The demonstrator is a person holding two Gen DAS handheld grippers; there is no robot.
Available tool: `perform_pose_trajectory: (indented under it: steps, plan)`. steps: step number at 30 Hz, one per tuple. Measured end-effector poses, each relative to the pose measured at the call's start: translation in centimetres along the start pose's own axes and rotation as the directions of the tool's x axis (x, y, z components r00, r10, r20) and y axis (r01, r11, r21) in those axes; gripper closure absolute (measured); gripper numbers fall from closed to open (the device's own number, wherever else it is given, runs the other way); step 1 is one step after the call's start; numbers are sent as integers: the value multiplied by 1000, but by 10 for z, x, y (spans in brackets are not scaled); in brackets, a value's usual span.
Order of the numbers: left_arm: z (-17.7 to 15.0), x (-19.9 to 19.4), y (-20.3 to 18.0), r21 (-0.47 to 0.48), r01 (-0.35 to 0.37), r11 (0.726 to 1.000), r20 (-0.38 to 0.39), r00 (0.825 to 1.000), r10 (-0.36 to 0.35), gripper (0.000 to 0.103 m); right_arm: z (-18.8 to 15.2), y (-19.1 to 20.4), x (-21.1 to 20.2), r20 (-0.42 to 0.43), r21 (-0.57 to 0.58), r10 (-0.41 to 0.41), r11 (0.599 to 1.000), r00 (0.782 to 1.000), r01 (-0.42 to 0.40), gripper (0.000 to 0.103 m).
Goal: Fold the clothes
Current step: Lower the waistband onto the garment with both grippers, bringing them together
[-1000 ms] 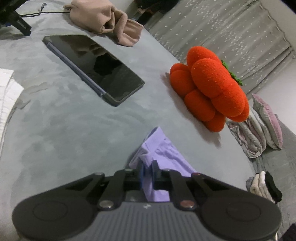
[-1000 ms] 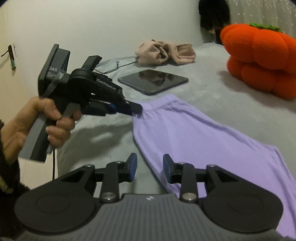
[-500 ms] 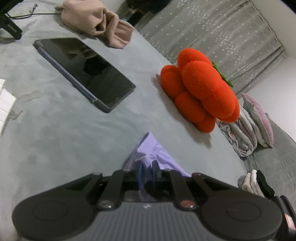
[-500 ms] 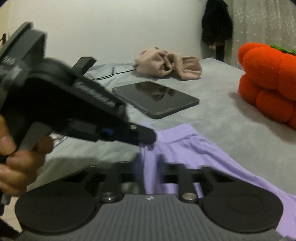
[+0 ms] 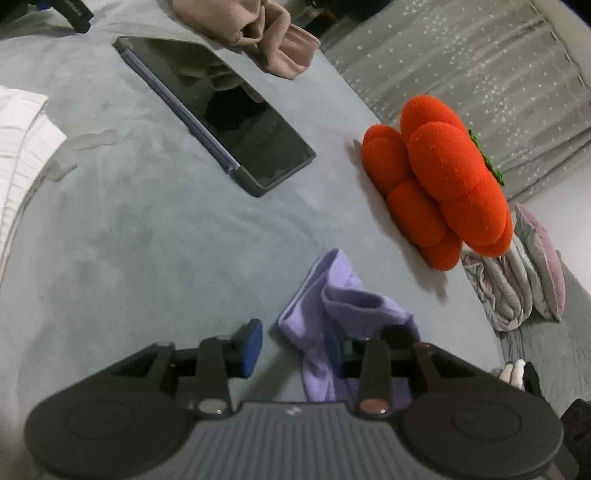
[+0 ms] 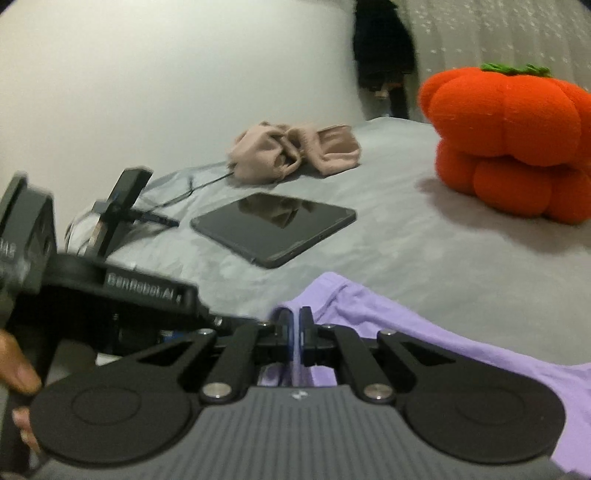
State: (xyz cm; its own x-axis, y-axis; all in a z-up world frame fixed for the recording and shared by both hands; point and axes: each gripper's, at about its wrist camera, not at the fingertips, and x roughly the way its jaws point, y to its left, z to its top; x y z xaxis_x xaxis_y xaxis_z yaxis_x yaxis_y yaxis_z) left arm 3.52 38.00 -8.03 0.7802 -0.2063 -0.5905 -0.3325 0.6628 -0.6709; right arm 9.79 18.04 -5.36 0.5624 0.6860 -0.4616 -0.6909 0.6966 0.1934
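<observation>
A lilac garment (image 5: 340, 299) lies on the grey bedcover (image 5: 147, 240), its near corner bunched up. In the left wrist view my left gripper (image 5: 314, 343) has its jaws opening. The cloth sags between them against the right finger, and the left blue pad (image 5: 251, 347) stands apart from it. In the right wrist view my right gripper (image 6: 295, 326) is shut on the waistband corner of the lilac garment (image 6: 406, 325). The rest of the garment runs off to the lower right. The left gripper's black housing (image 6: 147, 295) sits close on the left, held by a hand (image 6: 14, 373).
A dark tablet (image 5: 221, 122) lies ahead on the bed, with a beige garment (image 5: 258, 33) behind it. An orange pumpkin plush (image 5: 443, 177) sits to the right. White folded cloth (image 5: 18, 140) is at the left edge. Rolled bedding (image 5: 517, 280) lies beyond the plush.
The left jaws, shut on the lilac corner a second ago, now stand apart. The right gripper moved forward to that corner and went from open to shut on it.
</observation>
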Motion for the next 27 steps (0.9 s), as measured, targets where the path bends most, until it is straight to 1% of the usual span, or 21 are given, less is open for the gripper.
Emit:
perform_pose_trajectory:
  steps: [3, 6, 8, 9, 10, 11, 14, 16, 17, 18, 22, 26, 27]
  plan:
    - [0, -1, 2, -20, 7, 1000, 10, 1000, -7, 66, 6, -11, -2, 12, 79, -1, 997, 1000, 0, 101]
    - [-1, 5, 2, -26, 15, 1000, 12, 1000, -15, 67, 10, -14, -3, 16, 105, 16, 994, 1000, -18, 101]
    - [-2, 9, -2, -11, 14, 1000, 16, 1000, -14, 70, 10, -13, -3, 11, 97, 20, 995, 1000, -21, 101]
    - [-3, 11, -5, 4, 4, 1000, 18, 1000, -4, 75, 10, -13, -2, 8, 94, 22, 995, 1000, -23, 101]
    - [-4, 14, -8, 20, -18, 1000, 24, 1000, 18, 91, 9, -12, -2, 6, 91, 23, 996, 1000, -24, 101]
    - [-5, 16, -10, 35, -41, 999, 30, 999, 40, 98, 8, -11, -1, 3, 89, 24, 996, 1000, -24, 101]
    - [-5, 9, -13, 44, -117, 992, 68, 991, 113, 98, 7, -10, -1, -5, 85, 25, 996, 1000, -25, 101]
    - [-2, 0, -13, 49, -144, 988, 99, 985, 139, 98, 8, -7, -2, -10, 75, 35, 997, 999, -34, 101]
    - [-1, -1, -12, 50, -150, 987, 99, 985, 145, 98, 8, -4, -2, -13, 67, 41, 997, 999, -41, 101]
    - [1, 0, -9, 44, -146, 988, 88, 986, 142, 98, 7, -1, -1, -18, 57, 48, 997, 999, -46, 101]
    - [5, -2, 4, -8, -92, 996, 56, 994, 93, 96, 0, 14, 7, -57, 16, 60, 998, 997, -59, 101]
    - [12, -18, 16, -74, -60, 995, 84, 994, 66, 94, -15, 34, 18, -115, -48, 50, 997, 992, -55, 99]
    - [14, -22, 19, -89, -48, 995, 92, 994, 56, 93, -19, 38, 20, -129, -59, 52, 996, 990, -60, 95]
